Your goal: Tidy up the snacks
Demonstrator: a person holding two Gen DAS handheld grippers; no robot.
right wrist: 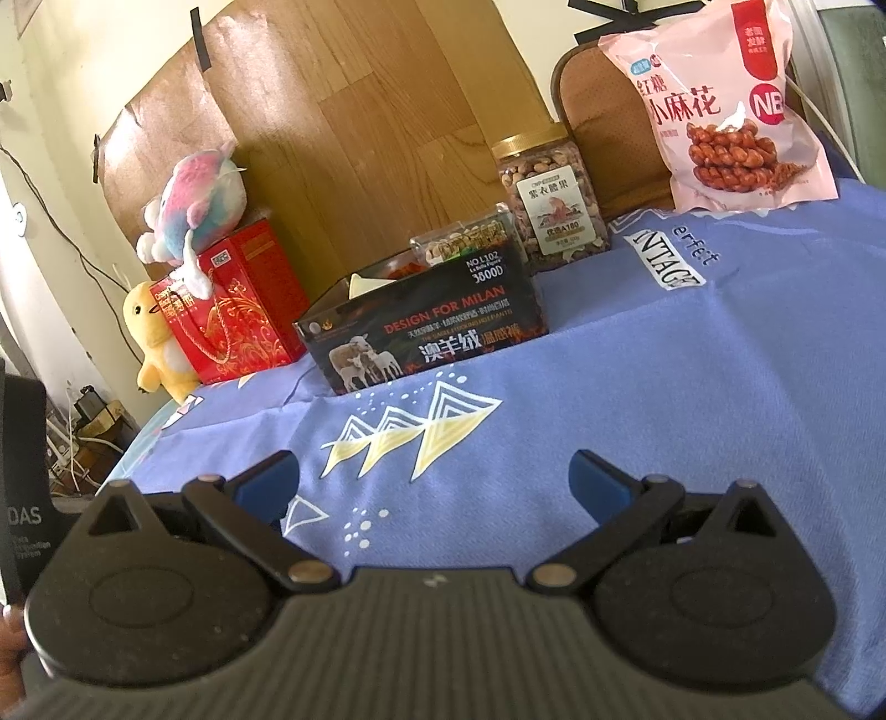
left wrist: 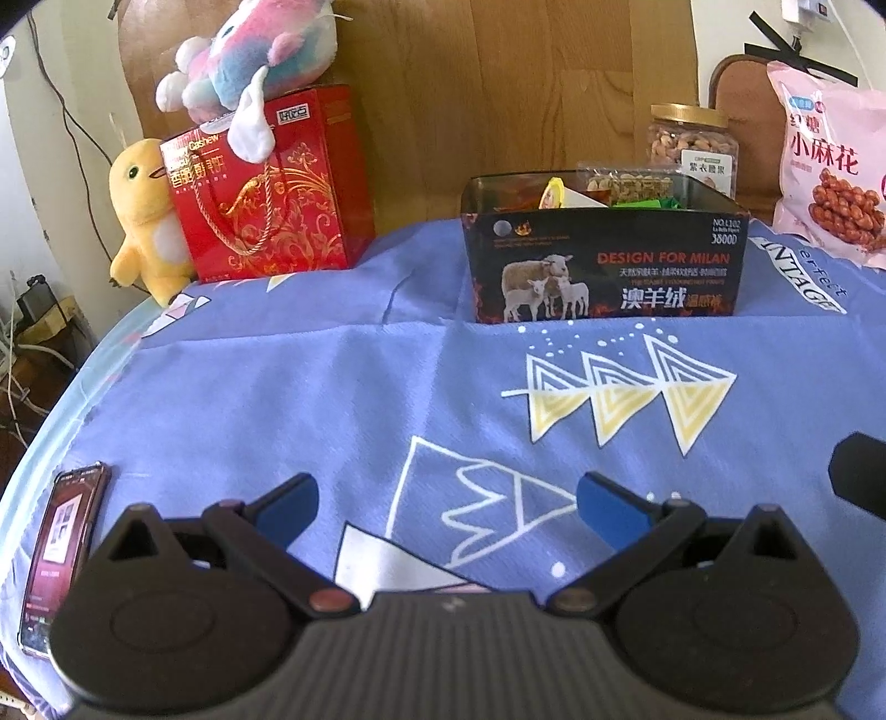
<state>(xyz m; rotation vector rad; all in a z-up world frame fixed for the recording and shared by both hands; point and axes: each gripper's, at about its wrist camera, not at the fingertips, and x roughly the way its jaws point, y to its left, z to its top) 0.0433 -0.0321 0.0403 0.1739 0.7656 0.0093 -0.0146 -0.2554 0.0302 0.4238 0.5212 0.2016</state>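
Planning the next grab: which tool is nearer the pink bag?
Right, probably. The pink bag stands ahead and right of the right tool, looming large. From the left tool it sits at the far right edge, partly cut off.

The tablecloth (left wrist: 310,387) is periwinkle blue with white and yellow triangle prints. The box (left wrist: 606,266) is black with orange lettering and white sheep. The snack bag (right wrist: 720,111) is pink, the gift bag (left wrist: 271,183) red with gold scrolls.

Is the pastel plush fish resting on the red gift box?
Touching. The left wrist view shows the pink-and-blue plush fish sitting on the top edge of the red cardboard gift box, its white fin draped down the box's front.
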